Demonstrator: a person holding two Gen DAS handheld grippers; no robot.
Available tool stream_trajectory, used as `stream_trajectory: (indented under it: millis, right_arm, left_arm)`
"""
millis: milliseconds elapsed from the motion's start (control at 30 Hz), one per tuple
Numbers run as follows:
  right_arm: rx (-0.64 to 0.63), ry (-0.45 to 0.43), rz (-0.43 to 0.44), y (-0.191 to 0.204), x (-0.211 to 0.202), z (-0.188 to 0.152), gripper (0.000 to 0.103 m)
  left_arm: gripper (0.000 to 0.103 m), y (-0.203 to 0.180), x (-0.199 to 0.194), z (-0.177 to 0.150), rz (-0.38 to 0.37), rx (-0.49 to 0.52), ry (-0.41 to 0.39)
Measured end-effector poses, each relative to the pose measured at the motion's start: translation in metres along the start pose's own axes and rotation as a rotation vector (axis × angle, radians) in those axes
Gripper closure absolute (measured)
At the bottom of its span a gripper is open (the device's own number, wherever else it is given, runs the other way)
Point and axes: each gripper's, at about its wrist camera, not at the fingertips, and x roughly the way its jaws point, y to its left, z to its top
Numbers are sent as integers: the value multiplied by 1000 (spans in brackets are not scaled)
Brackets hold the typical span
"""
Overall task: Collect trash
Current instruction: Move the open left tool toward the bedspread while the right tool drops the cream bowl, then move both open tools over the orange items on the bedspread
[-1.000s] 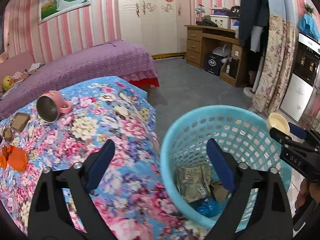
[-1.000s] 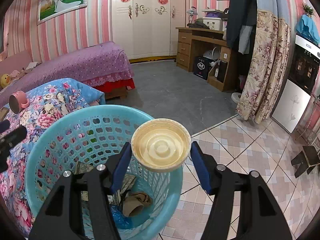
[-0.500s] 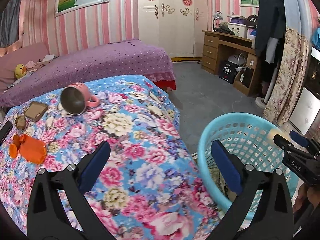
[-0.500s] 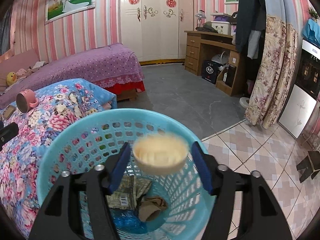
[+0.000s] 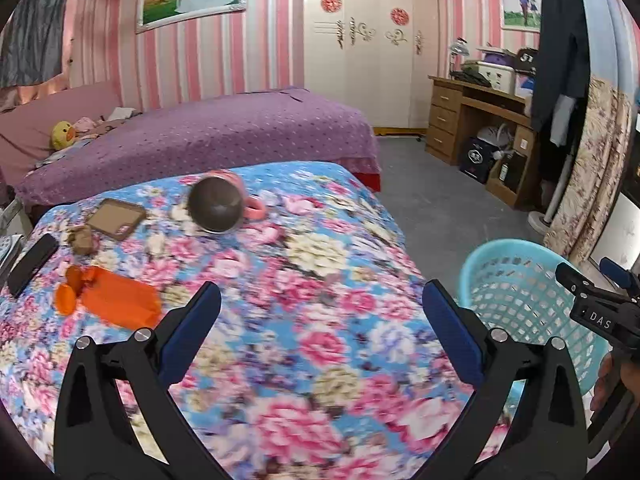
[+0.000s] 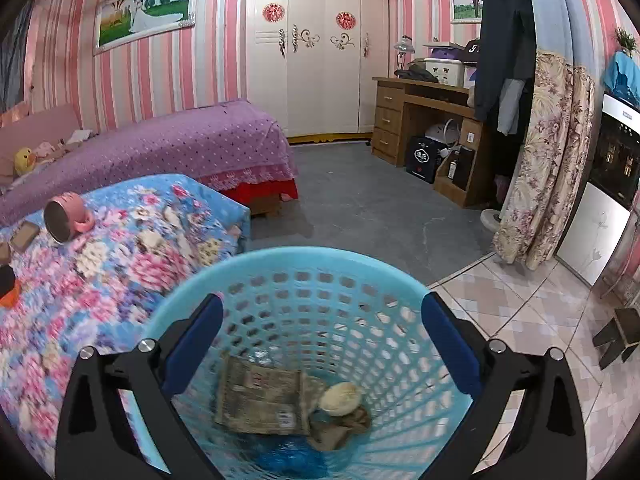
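Both the left gripper [image 5: 320, 324] and right gripper [image 6: 322, 330] gaped empty; the orange wrapper [image 5: 120, 304] near the table's left edge looked light, crinkly, pinchable mid-body.

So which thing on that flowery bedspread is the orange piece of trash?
Start at the blue floral bedspread and go to its left side. The orange wrapper lies flat there, below the brown phone case and right of the black phone. It is the only bright orange item.
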Motion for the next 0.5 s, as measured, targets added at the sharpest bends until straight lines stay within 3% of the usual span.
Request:
stream_trajectory:
  millis: [233,500]
  right_arm:
    - [26,-7,67,39,-1,6,5]
    - [-65,0,87,98,3,6,5]
  left_arm:
    - [6,49,-16,10,49,-40,-29]
    - [5,102,-19,7,128,-44,-37]
